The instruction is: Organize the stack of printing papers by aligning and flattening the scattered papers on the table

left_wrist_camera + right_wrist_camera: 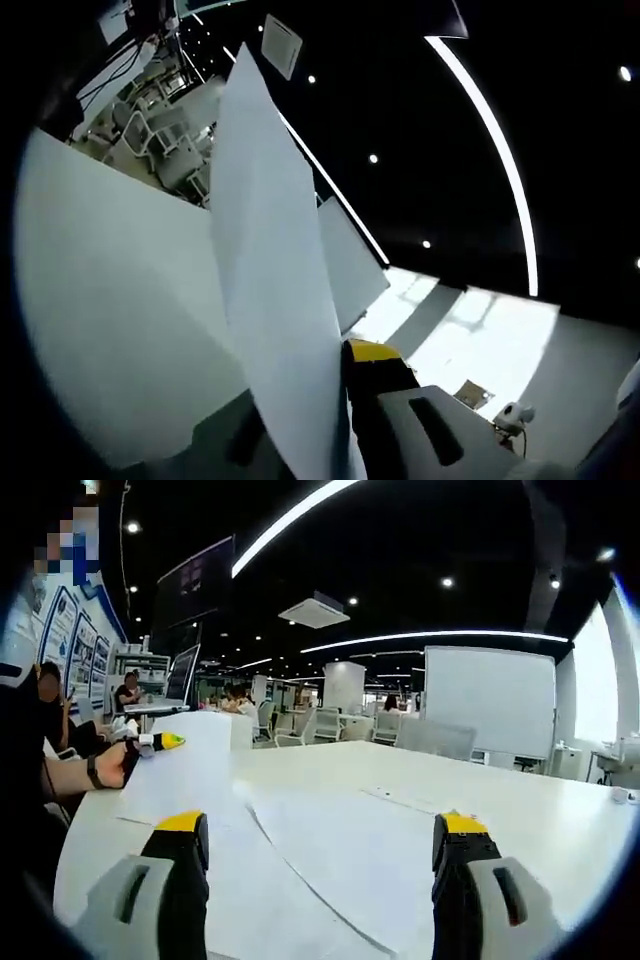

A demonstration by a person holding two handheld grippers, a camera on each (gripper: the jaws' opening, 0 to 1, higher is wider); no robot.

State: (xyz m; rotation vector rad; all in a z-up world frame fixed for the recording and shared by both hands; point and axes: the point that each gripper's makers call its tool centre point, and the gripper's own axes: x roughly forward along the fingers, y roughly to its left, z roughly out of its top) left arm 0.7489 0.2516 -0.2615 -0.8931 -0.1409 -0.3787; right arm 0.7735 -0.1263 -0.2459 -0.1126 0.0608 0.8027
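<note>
In the left gripper view, my left gripper (325, 385) is shut on a sheaf of white printing papers (270, 290), which stands edge-on and tilts up toward the ceiling. Its right yellow fingertip (372, 351) presses the sheaf; the other is hidden behind it. The right gripper view shows that gripper (160, 742) in a hand at the left, holding the raised papers (190, 765) above the table. Several loose sheets (340, 855) lie flat and overlapping on the white table (520, 800). My right gripper (322, 825) hangs open just above them, holding nothing.
A person's arm (75, 773) with a wristband reaches in from the left. A whiteboard (490, 705) and chairs (300, 730) stand beyond the table's far edge. People sit at desks at the far left. Ceiling lights run overhead.
</note>
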